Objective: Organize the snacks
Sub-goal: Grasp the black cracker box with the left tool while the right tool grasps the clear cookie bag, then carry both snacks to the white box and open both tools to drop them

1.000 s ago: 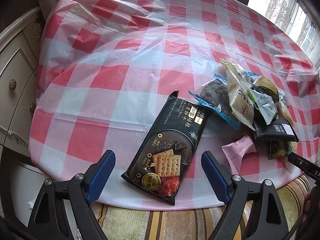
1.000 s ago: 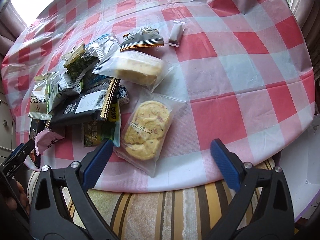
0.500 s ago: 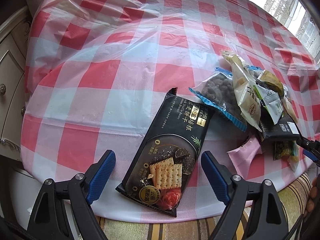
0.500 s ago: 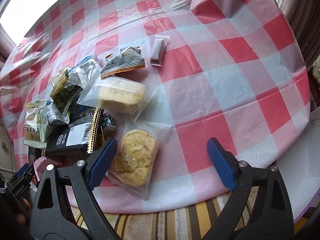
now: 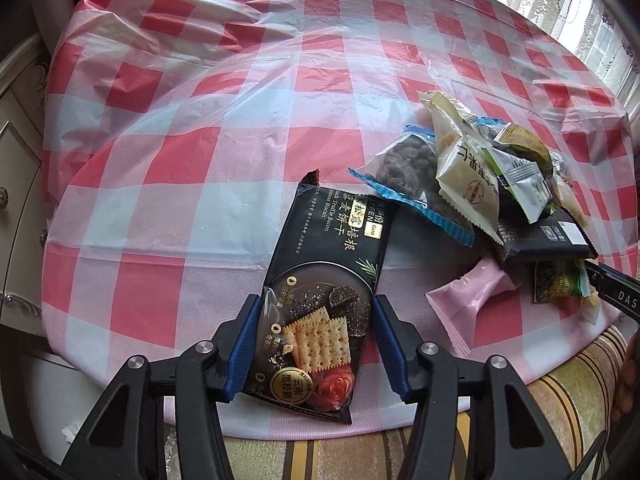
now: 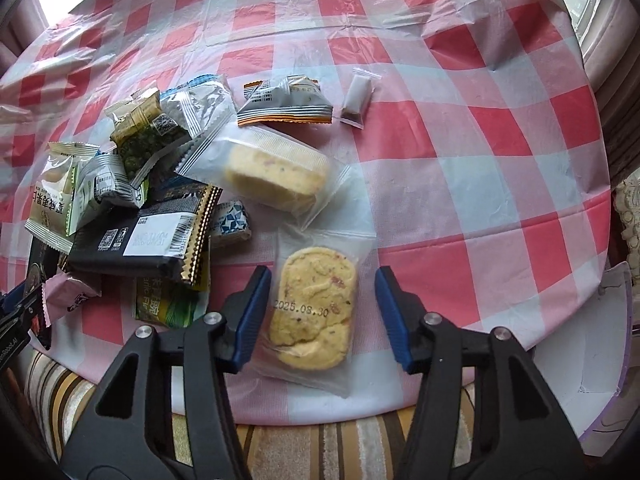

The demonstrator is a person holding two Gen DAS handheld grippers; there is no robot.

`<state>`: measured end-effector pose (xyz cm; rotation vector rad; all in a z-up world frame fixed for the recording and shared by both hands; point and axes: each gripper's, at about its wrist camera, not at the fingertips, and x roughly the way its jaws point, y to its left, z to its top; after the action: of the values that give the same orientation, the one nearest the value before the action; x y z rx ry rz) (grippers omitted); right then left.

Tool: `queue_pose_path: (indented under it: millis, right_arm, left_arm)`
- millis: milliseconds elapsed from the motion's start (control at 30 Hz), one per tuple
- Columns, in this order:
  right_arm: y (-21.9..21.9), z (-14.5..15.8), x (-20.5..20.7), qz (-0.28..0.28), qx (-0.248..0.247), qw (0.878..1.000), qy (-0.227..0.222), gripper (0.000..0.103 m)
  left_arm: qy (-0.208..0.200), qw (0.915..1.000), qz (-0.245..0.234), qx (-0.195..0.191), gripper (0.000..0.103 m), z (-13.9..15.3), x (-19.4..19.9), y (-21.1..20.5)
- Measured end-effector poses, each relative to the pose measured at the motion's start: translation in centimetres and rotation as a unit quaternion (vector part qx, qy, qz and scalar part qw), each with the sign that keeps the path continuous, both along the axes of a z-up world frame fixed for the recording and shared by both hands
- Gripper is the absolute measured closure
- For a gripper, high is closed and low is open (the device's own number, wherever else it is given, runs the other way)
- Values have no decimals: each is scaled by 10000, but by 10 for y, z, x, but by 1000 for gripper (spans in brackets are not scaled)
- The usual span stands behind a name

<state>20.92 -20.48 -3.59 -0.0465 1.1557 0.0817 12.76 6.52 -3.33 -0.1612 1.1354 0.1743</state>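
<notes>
The left tool (image 5: 316,350) has two black plastic arms with triangular cut-outs, each tipped by a ribbed blue pad (image 5: 245,346). Round silver screws (image 5: 205,347) sit at the pivots, two on each arm. The right tool (image 6: 320,316) is built the same: black skeleton arms, blue ribbed pads (image 6: 252,314), silver screws (image 6: 432,318). In the left wrist view the right tool's black side shows at the right edge, with white letters "DAS" on it. In the right wrist view, the left tool's black and blue end shows at the left edge, also lettered in white.
</notes>
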Motion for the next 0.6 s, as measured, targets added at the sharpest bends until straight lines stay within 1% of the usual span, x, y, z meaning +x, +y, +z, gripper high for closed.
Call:
queue_pose_path:
  millis: [100,133,200,433,600]
  right_arm:
    - [-6,1,-4,33,179,9998,21,62]
    - [-13,6,-15,51,228,9997,31,63]
    - [-15,7,-19,60,325,9995,25,63]
    - [-29,20,-36,110,619,9979,-137,63]
    - [-43,31,-47,136,928,9952,-292,63]
  left_arm:
    - [-79,9999,66,-41,48,5,-6,2]
    - [-109,9999,97,-51,48,6,-8,2]
    - [-160,9997,155,-59,48,10,-13,3]
    - [-430,9981,433,-91,48,29,-30,5]
    - [-627,9968,492,-2,48,46,-40,-2]
